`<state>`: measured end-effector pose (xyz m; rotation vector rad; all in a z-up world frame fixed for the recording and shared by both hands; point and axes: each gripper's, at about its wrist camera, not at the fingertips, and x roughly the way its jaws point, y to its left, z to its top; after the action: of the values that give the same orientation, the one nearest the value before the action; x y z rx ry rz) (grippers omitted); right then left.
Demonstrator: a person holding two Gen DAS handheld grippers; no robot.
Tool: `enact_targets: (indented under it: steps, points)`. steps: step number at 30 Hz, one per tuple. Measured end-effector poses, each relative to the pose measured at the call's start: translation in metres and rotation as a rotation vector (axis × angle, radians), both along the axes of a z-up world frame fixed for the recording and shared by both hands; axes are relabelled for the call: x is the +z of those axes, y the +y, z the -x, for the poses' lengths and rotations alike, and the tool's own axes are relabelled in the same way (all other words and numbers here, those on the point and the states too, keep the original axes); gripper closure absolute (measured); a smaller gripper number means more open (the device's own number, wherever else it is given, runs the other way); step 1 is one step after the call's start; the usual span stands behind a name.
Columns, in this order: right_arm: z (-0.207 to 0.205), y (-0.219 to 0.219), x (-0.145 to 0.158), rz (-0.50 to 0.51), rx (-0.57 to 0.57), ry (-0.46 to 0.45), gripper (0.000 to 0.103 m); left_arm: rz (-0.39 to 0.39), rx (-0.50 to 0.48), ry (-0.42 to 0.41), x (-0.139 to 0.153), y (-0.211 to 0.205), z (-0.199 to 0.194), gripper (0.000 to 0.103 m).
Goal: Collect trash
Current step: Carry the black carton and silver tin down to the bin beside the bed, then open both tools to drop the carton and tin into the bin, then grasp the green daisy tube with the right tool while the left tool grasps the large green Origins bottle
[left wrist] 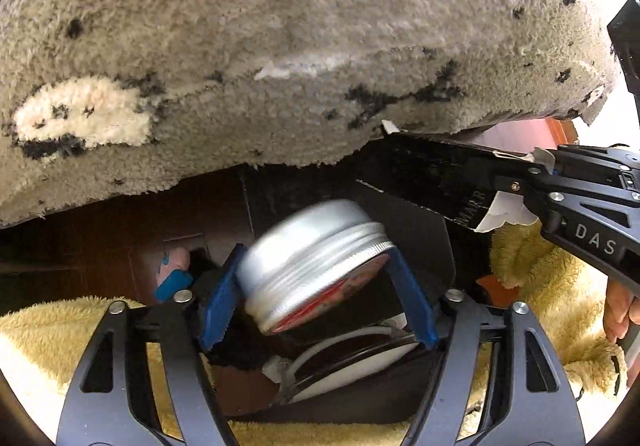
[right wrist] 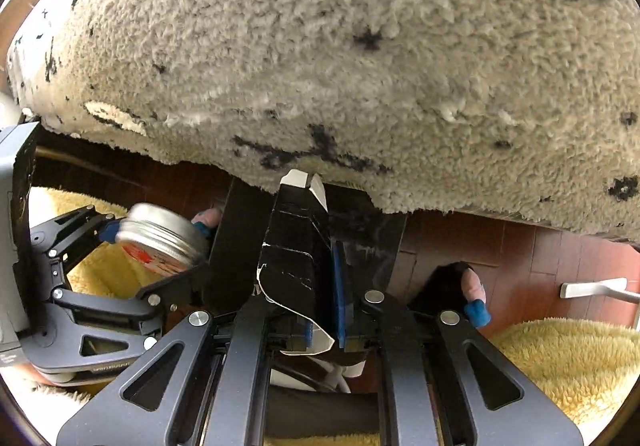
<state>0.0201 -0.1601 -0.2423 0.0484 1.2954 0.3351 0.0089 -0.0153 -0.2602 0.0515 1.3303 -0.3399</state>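
Tin point(left wrist: 316, 266) — round, silver, screw-lidded, blurred, tilted between the blue pads point(left wrist: 412, 300) of the left gripper point(left wrist: 320, 294); whether the pads press it cannot be told. Right gripper point(right wrist: 324, 286) — clamped on a flattened black carton point(right wrist: 294, 246), white torn edge at 6 o'clock. Grey rug point(right wrist: 320, 46) with black flecks fills the 12 o'clock half. Yellow fleece point(left wrist: 540, 266) at 3 and 8 o'clock; red-brown floor point(right wrist: 520, 246) beneath.
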Motion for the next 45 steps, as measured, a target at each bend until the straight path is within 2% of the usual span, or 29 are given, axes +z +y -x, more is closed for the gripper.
enact_targets:
  steps: [3, 5, 6, 7, 8, 11, 14, 19, 24, 27, 32, 41, 45]
  points:
    - [-0.004, -0.002, -0.001, -0.002, -0.011, 0.013, 0.091, -0.002, 0.001, -0.013, -0.001, -0.002, 0.000, 0.023]
    - [-0.006, -0.008, -0.003, -0.015, -0.021, 0.017, 0.083, -0.007, 0.000, -0.020, 0.003, -0.003, 0.000, 0.022]
    - [-0.006, -0.011, -0.002, -0.016, -0.026, 0.011, 0.073, -0.009, -0.001, -0.025, 0.004, -0.003, -0.001, 0.022]
    - [-0.007, -0.013, 0.000, -0.021, -0.029, 0.006, 0.059, -0.010, 0.000, -0.029, 0.006, -0.002, -0.001, 0.021]
    - [-0.007, -0.014, 0.002, -0.026, -0.031, -0.001, 0.053, -0.010, 0.001, -0.033, 0.008, -0.002, -0.001, 0.021]
    - [-0.006, -0.016, 0.010, -0.018, -0.032, -0.032, 0.050, -0.013, 0.008, -0.051, 0.016, -0.001, -0.002, 0.021]
    - [-0.004, -0.019, 0.025, -0.004, -0.031, -0.090, 0.043, -0.007, 0.022, -0.084, 0.025, 0.008, -0.001, 0.020]
    - [-0.001, -0.033, 0.064, 0.000, -0.050, -0.257, 0.026, 0.004, 0.058, -0.171, 0.055, 0.017, -0.003, 0.018]
    - [-0.011, -0.053, 0.103, 0.040, -0.082, -0.414, 0.025, -0.009, 0.061, -0.281, 0.092, 0.022, -0.009, 0.018]
    - [-0.025, -0.069, 0.120, 0.062, -0.120, -0.471, 0.025, -0.043, 0.073, -0.352, 0.114, 0.026, -0.020, 0.016]
    - [-0.052, -0.085, 0.148, 0.109, -0.176, -0.557, 0.025, -0.079, 0.111, -0.424, 0.148, 0.040, -0.045, 0.015]
    - [-0.136, -0.117, 0.188, 0.147, -0.251, -0.610, 0.025, -0.128, 0.167, -0.492, 0.193, 0.069, -0.123, 0.015]
    - [-0.179, -0.122, 0.196, 0.160, -0.265, -0.605, 0.025, -0.132, 0.219, -0.499, 0.200, 0.083, -0.167, 0.015]
